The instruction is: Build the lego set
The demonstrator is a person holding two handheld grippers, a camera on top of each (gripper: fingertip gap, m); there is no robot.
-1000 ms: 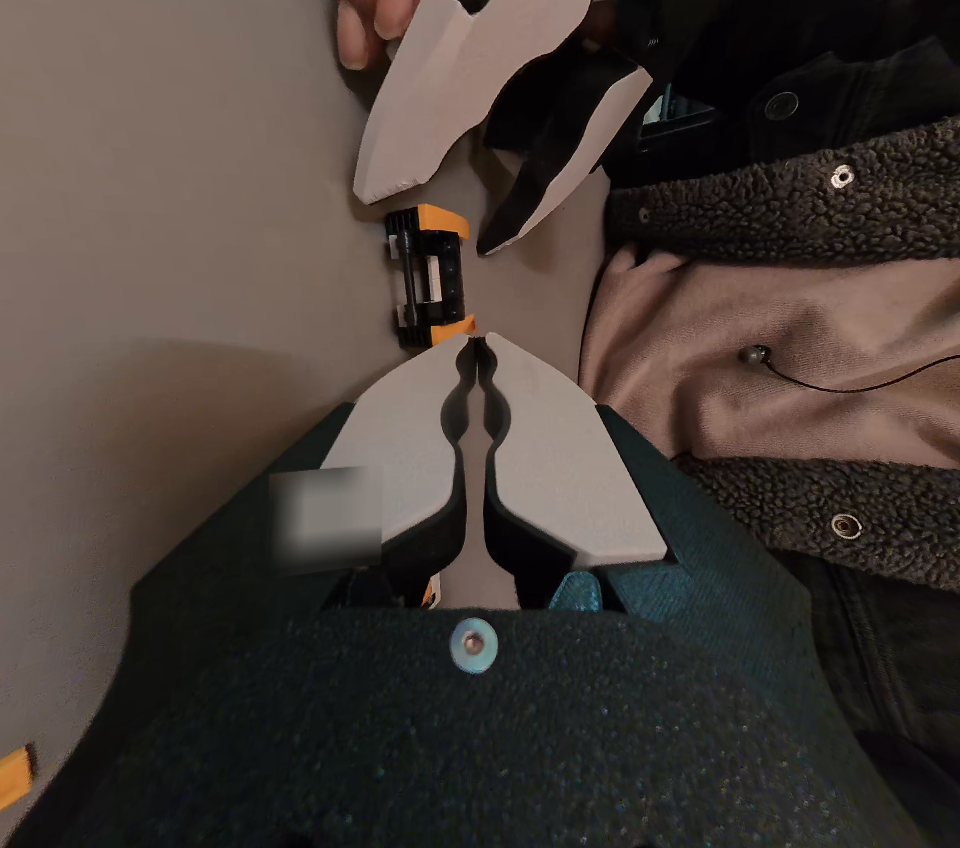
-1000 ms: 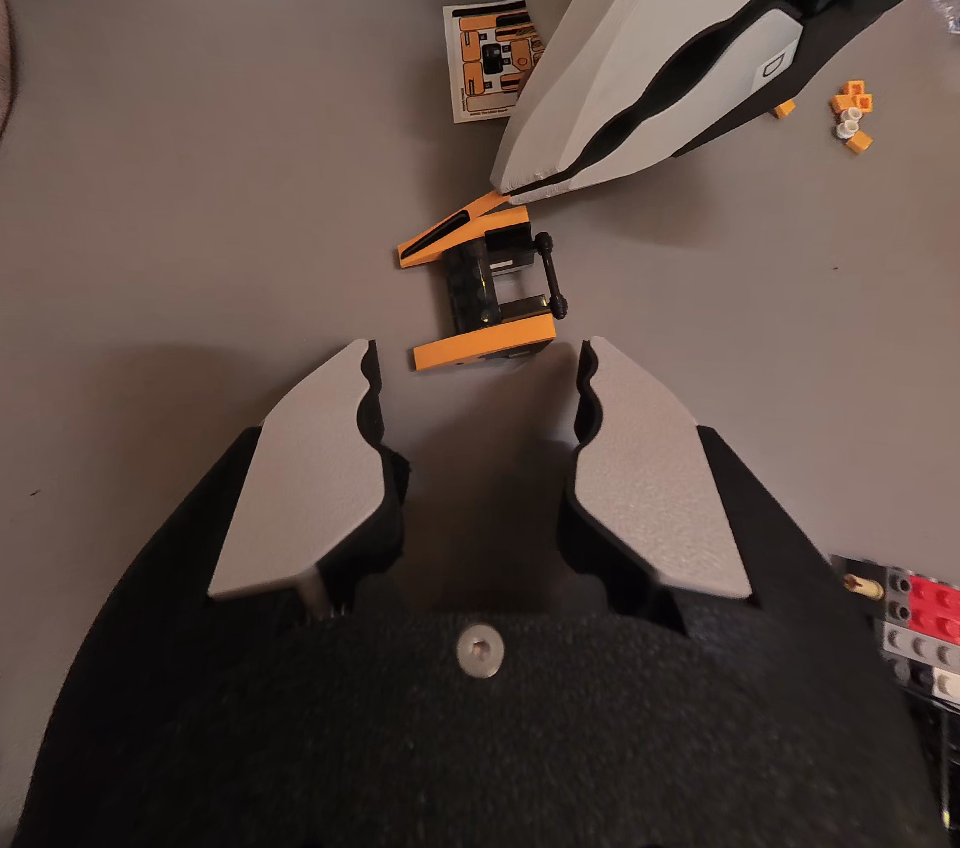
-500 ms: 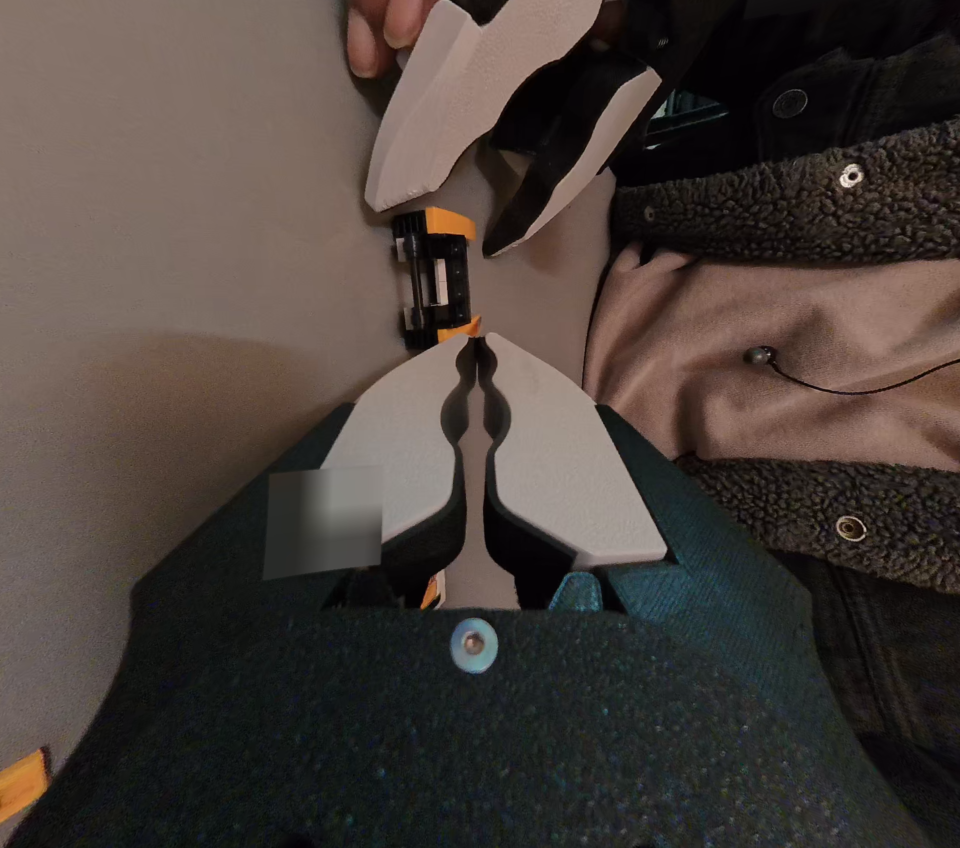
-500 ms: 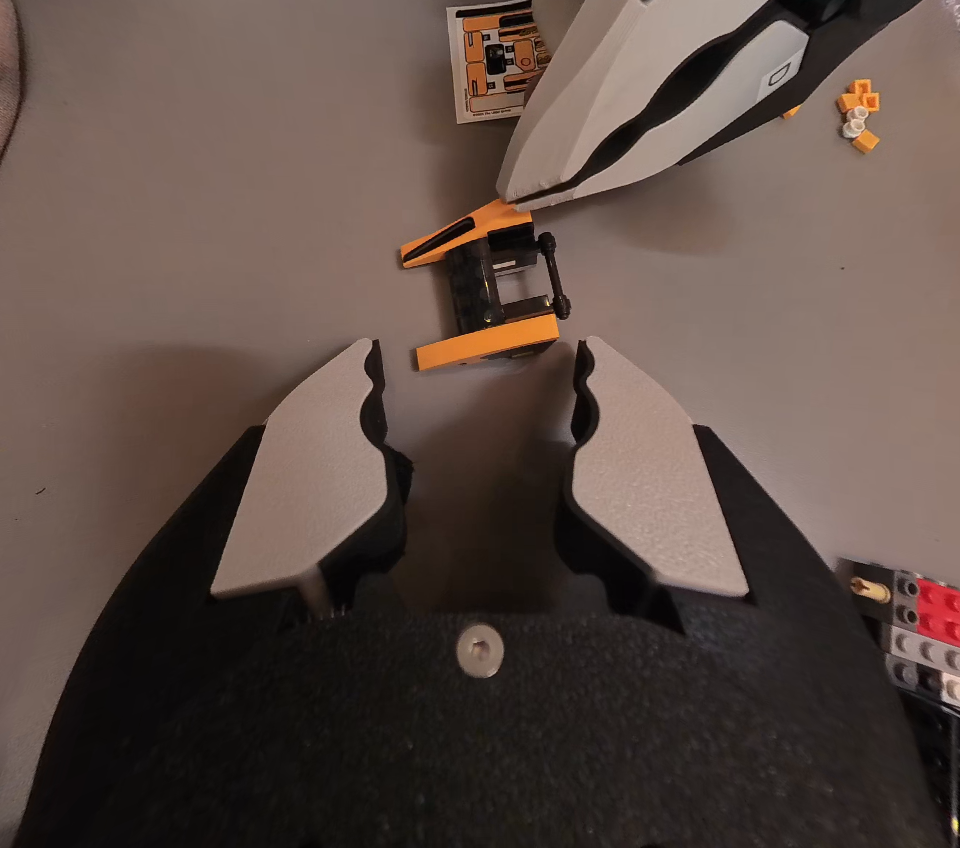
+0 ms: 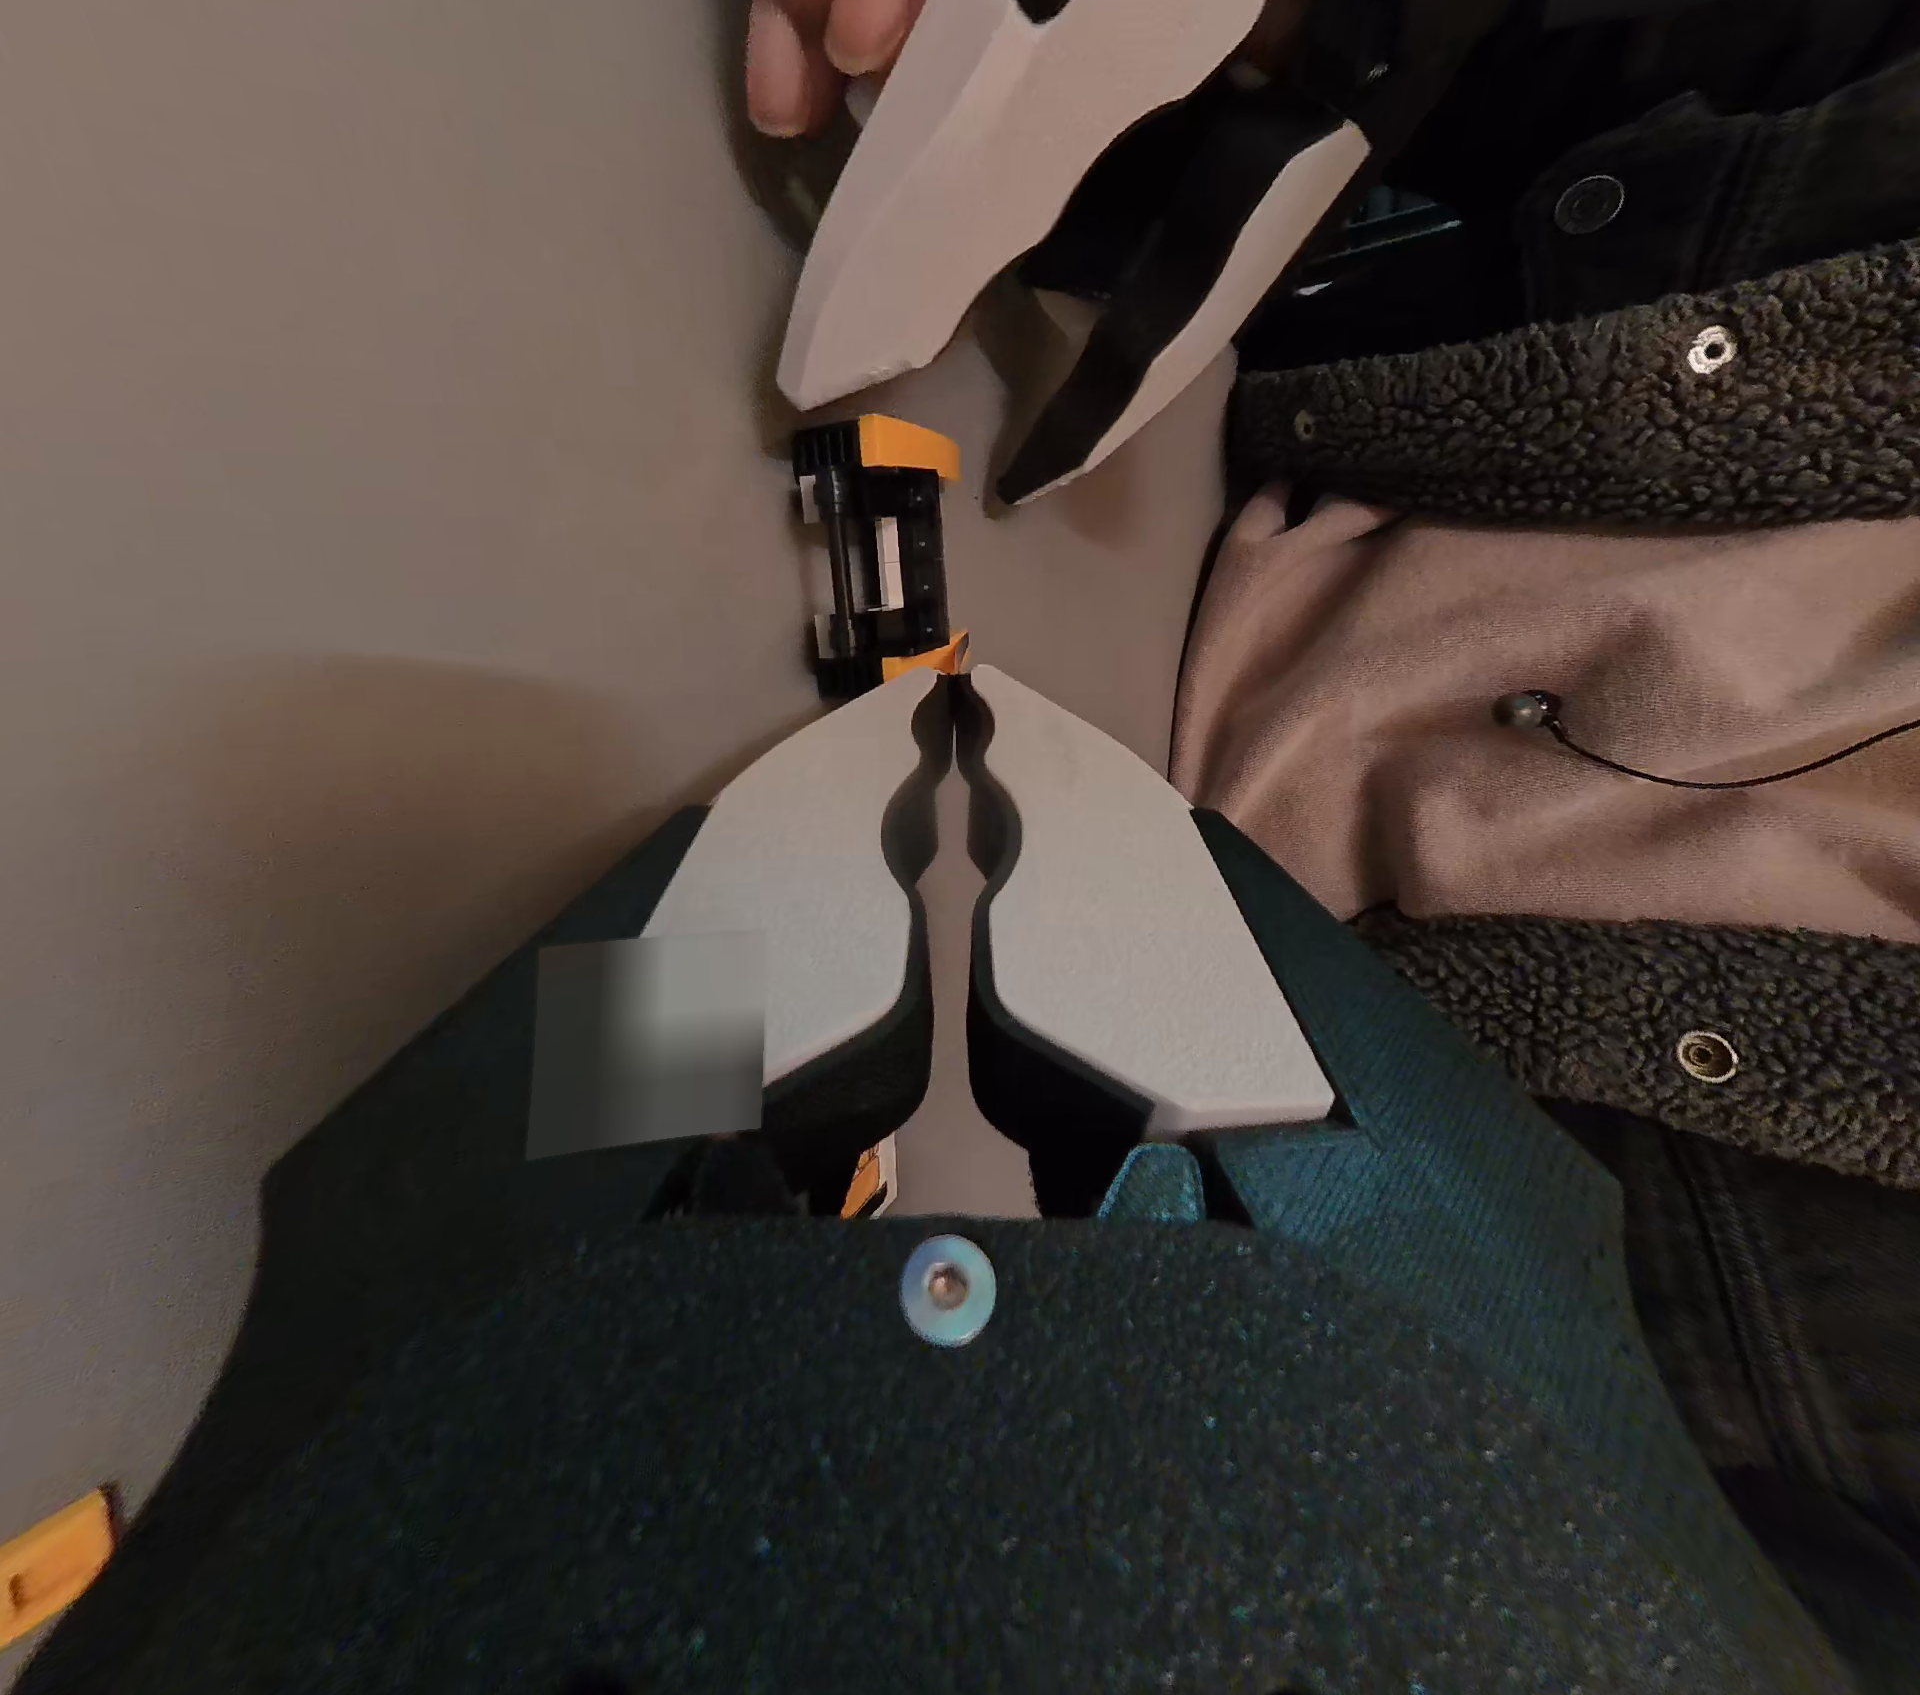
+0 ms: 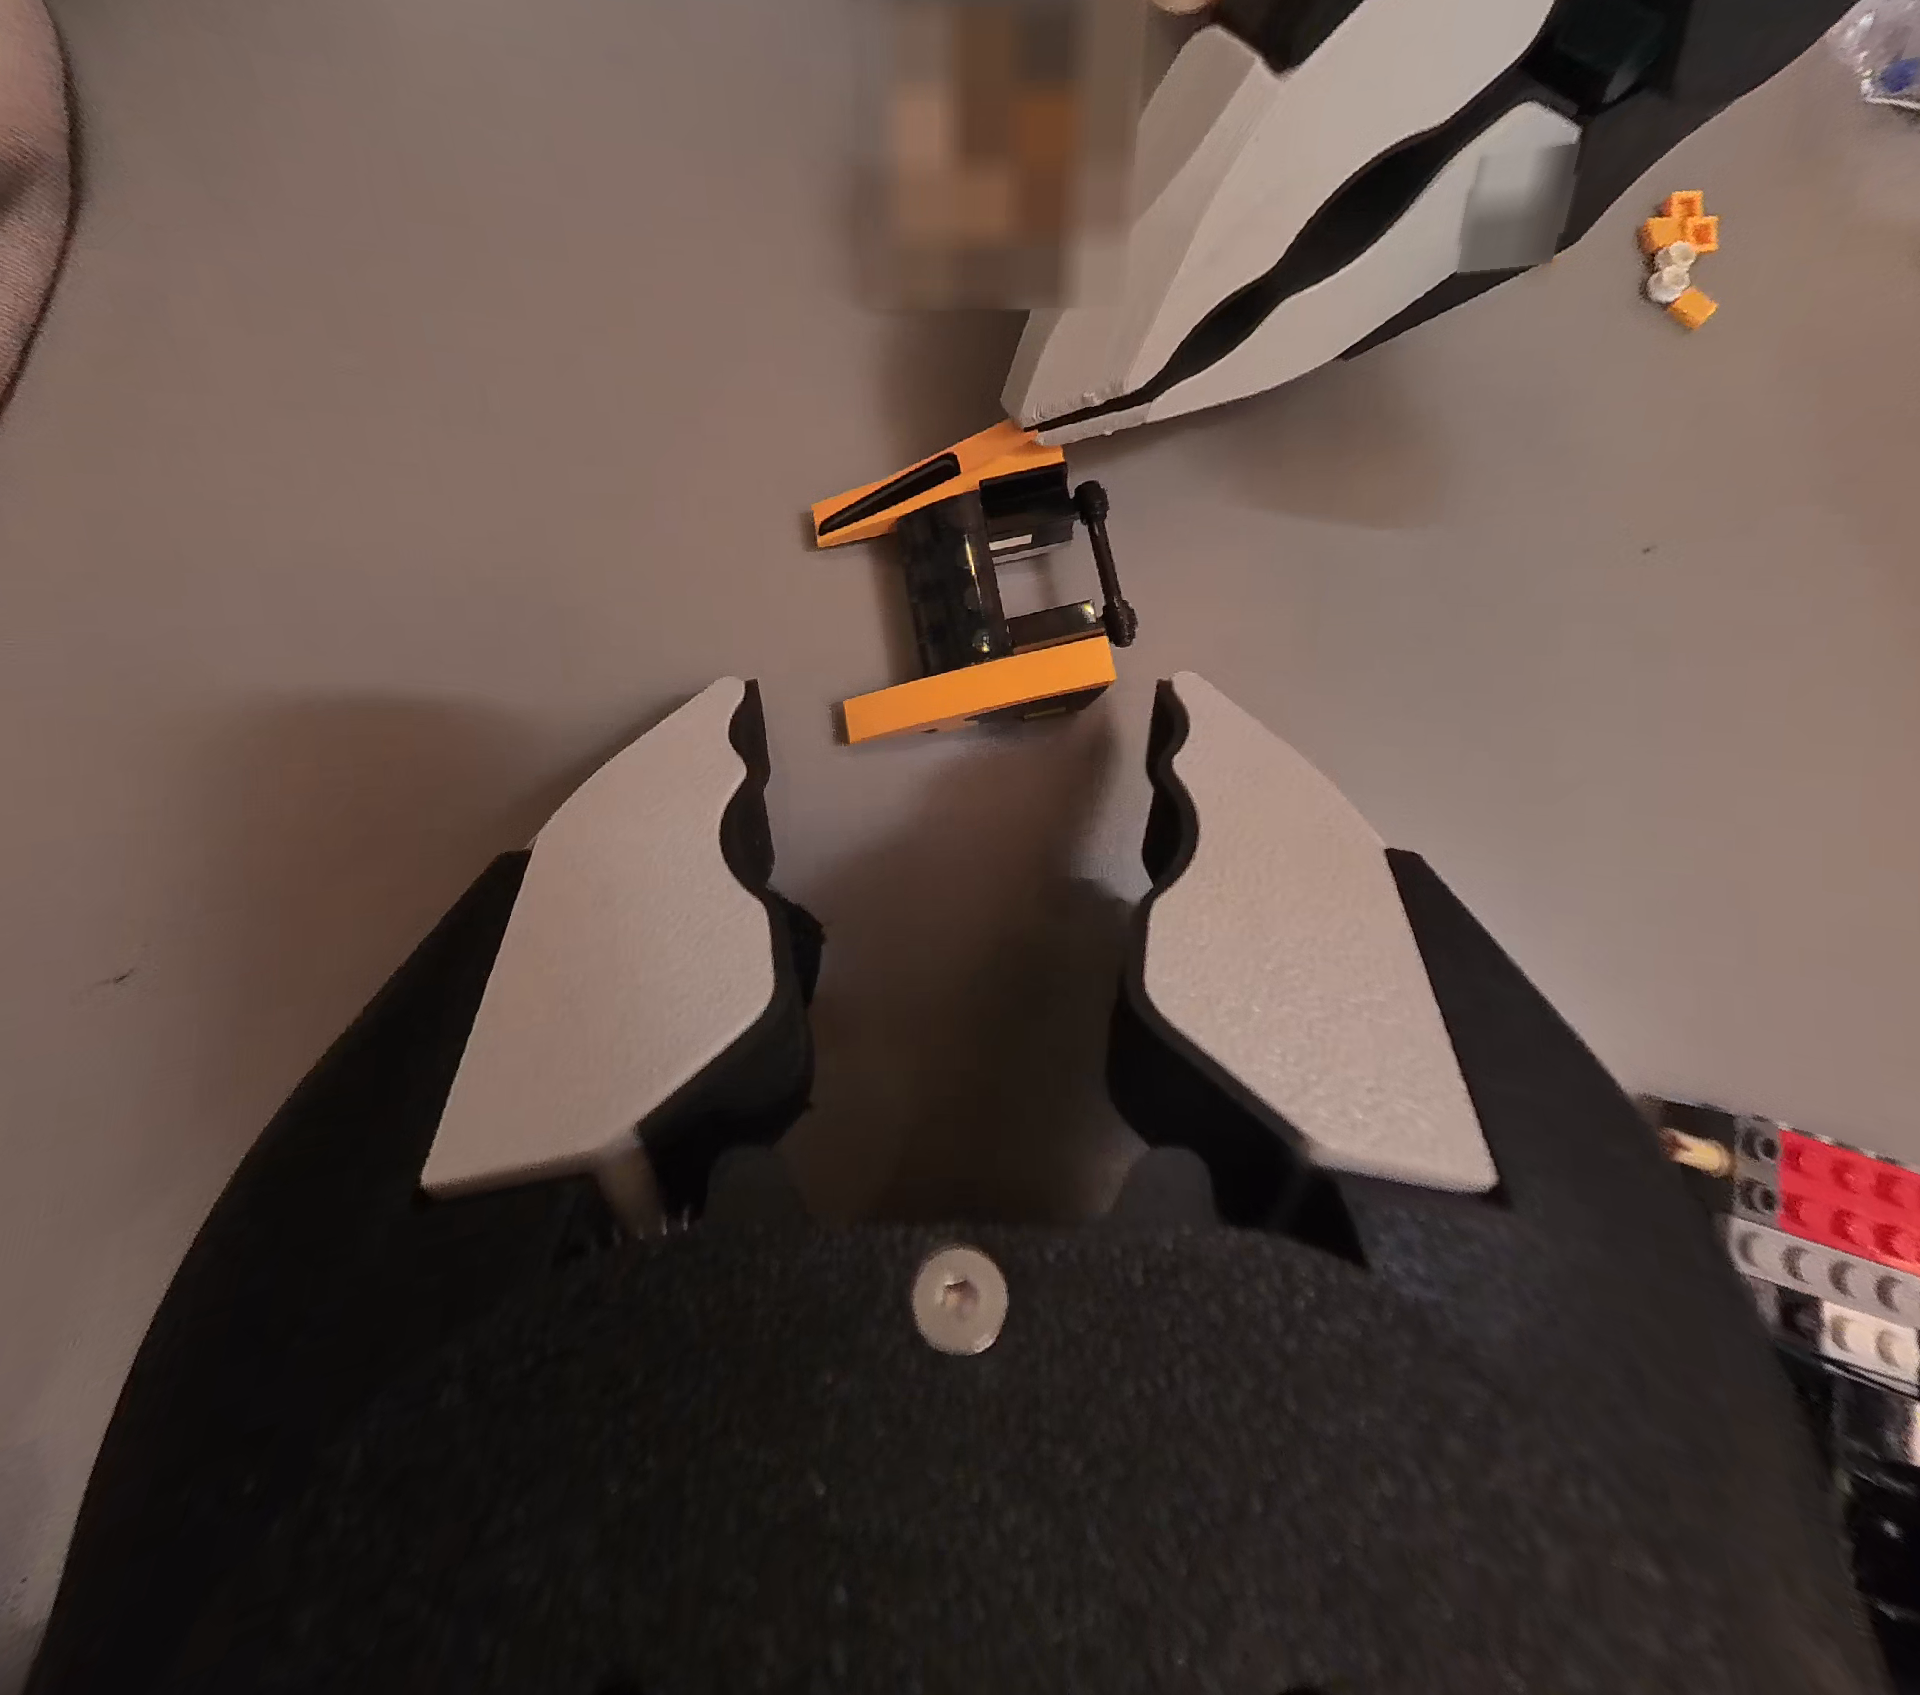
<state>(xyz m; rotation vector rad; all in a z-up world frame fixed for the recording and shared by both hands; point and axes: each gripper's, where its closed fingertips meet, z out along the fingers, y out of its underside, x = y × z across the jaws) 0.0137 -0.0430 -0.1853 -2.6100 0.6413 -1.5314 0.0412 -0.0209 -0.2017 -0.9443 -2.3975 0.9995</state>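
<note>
One small orange-and-black lego assembly [image 6: 971,596] lies on the grey desk [image 6: 416,295]. It looks light, rigid and liable to pop apart, so I would take it across its two orange side plates. The left tool [image 6: 1039,424], jaws together, pinches the assembly's far orange tip. The right tool [image 6: 956,700] gapes empty just short of it. Right of the assembly, well apart, sits one cluster of tiny orange and white bricks [image 6: 1678,258].

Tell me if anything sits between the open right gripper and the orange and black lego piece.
Nothing visible does: bare grey table lies between the right gripper and the orange and black lego assembly. The left gripper, shut, pinches only its far orange corner.
</note>
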